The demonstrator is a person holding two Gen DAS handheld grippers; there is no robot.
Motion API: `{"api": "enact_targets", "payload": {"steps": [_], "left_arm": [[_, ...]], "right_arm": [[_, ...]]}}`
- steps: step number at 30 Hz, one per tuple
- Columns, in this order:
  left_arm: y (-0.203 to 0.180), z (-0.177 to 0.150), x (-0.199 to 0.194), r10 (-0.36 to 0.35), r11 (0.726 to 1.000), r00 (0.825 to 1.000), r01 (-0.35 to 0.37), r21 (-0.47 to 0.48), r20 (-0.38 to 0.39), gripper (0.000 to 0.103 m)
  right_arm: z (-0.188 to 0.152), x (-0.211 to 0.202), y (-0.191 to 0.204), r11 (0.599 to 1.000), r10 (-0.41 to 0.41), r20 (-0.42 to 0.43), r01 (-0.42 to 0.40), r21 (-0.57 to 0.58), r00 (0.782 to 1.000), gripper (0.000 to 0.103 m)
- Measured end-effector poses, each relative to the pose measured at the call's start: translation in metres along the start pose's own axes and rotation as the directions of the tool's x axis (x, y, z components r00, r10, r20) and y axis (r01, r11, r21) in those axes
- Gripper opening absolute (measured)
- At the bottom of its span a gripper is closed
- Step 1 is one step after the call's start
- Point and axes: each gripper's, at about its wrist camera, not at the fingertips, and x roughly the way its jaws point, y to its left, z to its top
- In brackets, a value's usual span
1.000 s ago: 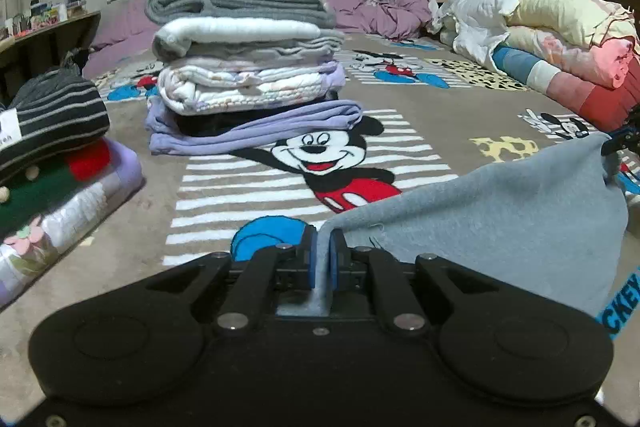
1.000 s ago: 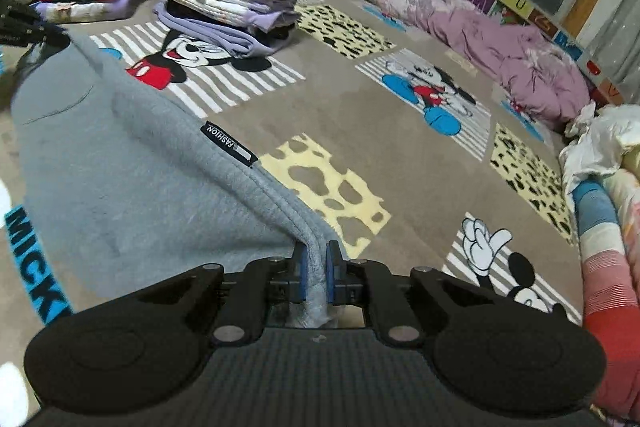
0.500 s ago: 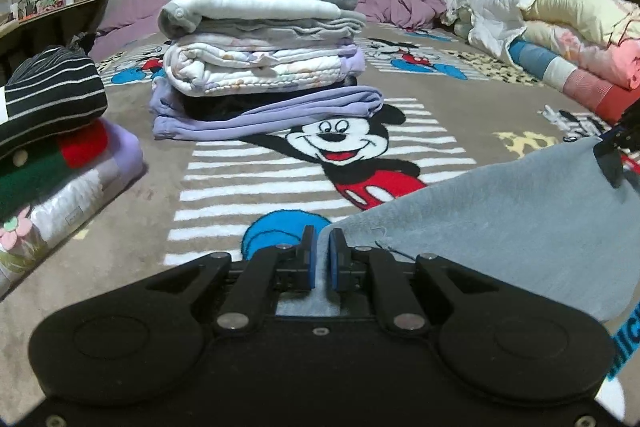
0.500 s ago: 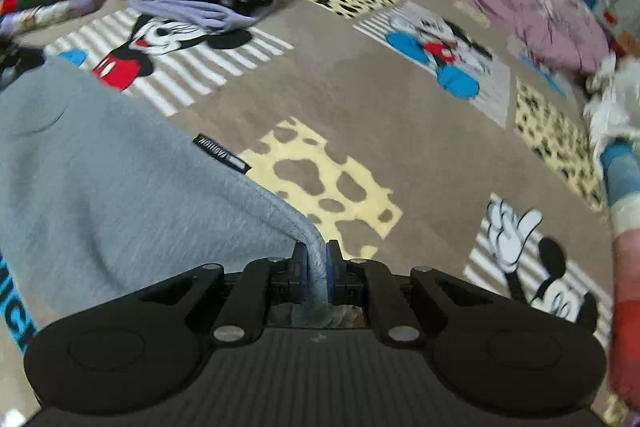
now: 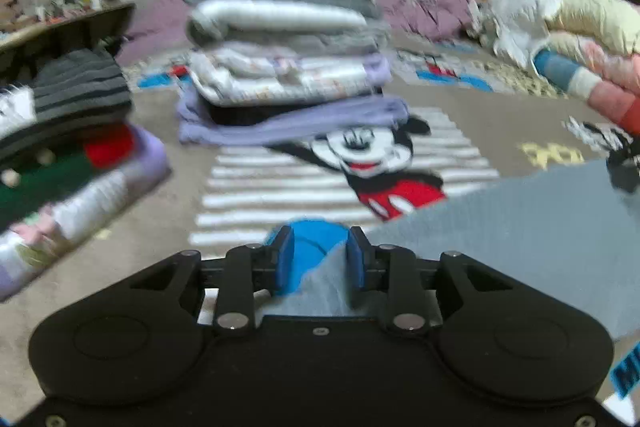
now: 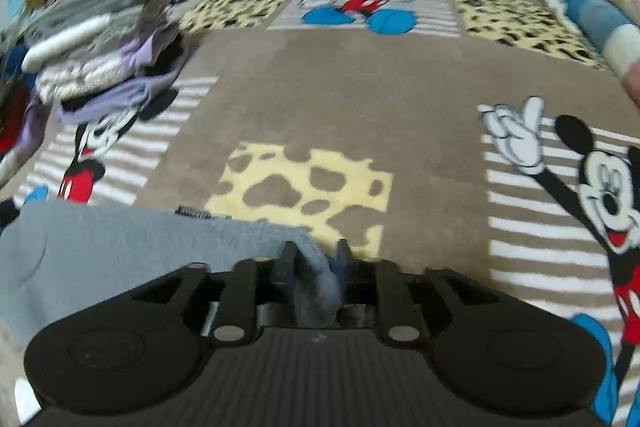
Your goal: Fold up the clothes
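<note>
Fingers of the left gripper [image 5: 320,259] stand apart around a corner of the grey garment [image 5: 520,227], which lies on the blanket [image 6: 360,99]; the right gripper [image 6: 314,267] likewise gapes around its corner. Judged mid-release; next, back both out without dragging cloth.

ahead of my left gripper [image 5: 320,259], a cartoon-mouse blanket [image 5: 472,115] carries a folded clothes stack [image 5: 288,67] and grey garment [image 5: 520,227].

no legible text, label [image 6: 193,212] blurred
</note>
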Motion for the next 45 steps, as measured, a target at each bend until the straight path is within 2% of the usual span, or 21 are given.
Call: {"api": "enact_targets", "payload": {"steps": [2,5,10,14,15,16,18,19,20,21,22,23,24,28,30,31,35,39,42,44,45], "left_arm": [[-0.002,0.006,-0.015,0.007,1.0,0.999,-0.007,0.003,0.038,0.028],[-0.014,-0.002,-0.022,-0.056,0.997,0.998,0.054,0.06,0.023,0.028],[-0.034,-0.014,-0.034,-0.156,0.976,0.988,0.156,0.151,-0.009,0.029],[-0.05,-0.024,-0.044,-0.233,0.946,0.971,0.237,0.221,-0.042,0.032],[-0.055,-0.027,-0.043,-0.243,0.938,0.968,0.249,0.24,-0.054,0.041],[-0.063,-0.031,-0.035,-0.229,0.933,0.971,0.24,0.266,-0.073,0.049],[-0.077,-0.04,-0.018,-0.199,0.921,0.974,0.224,0.318,-0.11,0.053],[-0.084,-0.043,-0.012,-0.187,0.916,0.975,0.217,0.337,-0.121,0.055],[-0.087,-0.042,-0.012,-0.185,0.919,0.976,0.214,0.332,-0.116,0.055],[-0.087,-0.04,-0.009,-0.185,0.923,0.975,0.215,0.32,-0.121,0.055],[-0.086,-0.039,-0.008,-0.189,0.925,0.974,0.219,0.31,-0.125,0.056],[-0.084,-0.039,-0.007,-0.198,0.926,0.972,0.228,0.3,-0.128,0.056],[-0.082,-0.039,-0.007,-0.206,0.927,0.97,0.237,0.292,-0.131,0.056],[-0.076,-0.036,-0.012,-0.232,0.929,0.963,0.262,0.263,-0.138,0.056],[-0.072,-0.03,-0.021,-0.253,0.936,0.962,0.27,0.224,-0.102,0.055],[-0.069,-0.027,-0.026,-0.262,0.941,0.963,0.269,0.203,-0.064,0.055],[-0.062,-0.015,-0.026,-0.254,0.965,0.967,0.251,0.08,0.032,0.055],[-0.06,-0.017,0.008,-0.226,0.974,0.972,0.227,0.01,-0.061,0.055],[-0.067,-0.022,0.016,-0.196,0.978,0.977,0.201,0.054,-0.083,0.06],[-0.07,-0.023,0.012,-0.191,0.977,0.978,0.198,0.083,-0.084,0.062],[-0.07,-0.024,0.011,-0.192,0.975,0.978,0.199,0.094,-0.082,0.062]], "right_arm": [[-0.001,-0.01,-0.004,0.999,-0.013,0.027,0.012,0.038,1.0,0.053],[-0.002,-0.029,-0.004,0.999,-0.019,0.085,0.016,0.037,0.996,0.053],[-0.02,-0.052,0.046,0.981,0.09,0.143,-0.063,-0.184,0.986,0.05],[-0.042,-0.042,0.104,0.916,0.21,0.107,-0.158,-0.369,0.972,0.048],[-0.049,-0.037,0.119,0.892,0.23,0.098,-0.169,-0.419,0.968,0.048],[-0.056,-0.031,0.13,0.873,0.22,0.095,-0.152,-0.462,0.971,0.048],[-0.067,-0.008,0.135,0.863,0.125,0.063,-0.076,-0.5,0.99,0.047],[-0.069,0.0,0.126,0.877,0.091,0.06,-0.051,-0.478,0.994,0.05],[-0.069,0.003,0.108,0.909,0.081,0.078,-0.042,-0.415,0.994,0.065],[-0.069,0.006,0.09,0.936,0.07,0.095,-0.033,-0.35,0.993,0.066],[-0.068,0.007,0.074,0.955,0.059,0.112,-0.023,-0.295,0.992,0.064],[-0.067,0.004,0.065,0.962,0.047,0.126,-0.011,-0.274,0.991,0.046],[-0.066,0.002,0.06,0.96,0.036,0.134,0.003,-0.278,0.99,0.037],[-0.064,-0.003,0.052,0.953,-0.052,0.148,0.093,-0.289,0.988,0.035],[-0.06,-0.009,0.043,0.97,-0.054,0.161,0.09,-0.226,0.986,0.021],[-0.061,-0.013,0.041,0.975,-0.059,0.173,0.094,-0.203,0.983,0.022],[-0.072,-0.035,0.07,0.963,0.01,0.257,0.06,-0.262,0.966,0.039],[-0.094,-0.042,0.128,0.913,0.202,0.246,-0.091,-0.397,0.948,0.042],[-0.124,-0.02,0.156,0.862,0.171,0.151,-0.073,-0.502,0.974,0.044],[-0.129,-0.021,0.151,0.871,0.159,0.184,-0.05,-0.488,0.97,0.047],[-0.125,-0.024,0.146,0.884,0.14,0.184,-0.04,-0.467,0.973,0.058]]}}
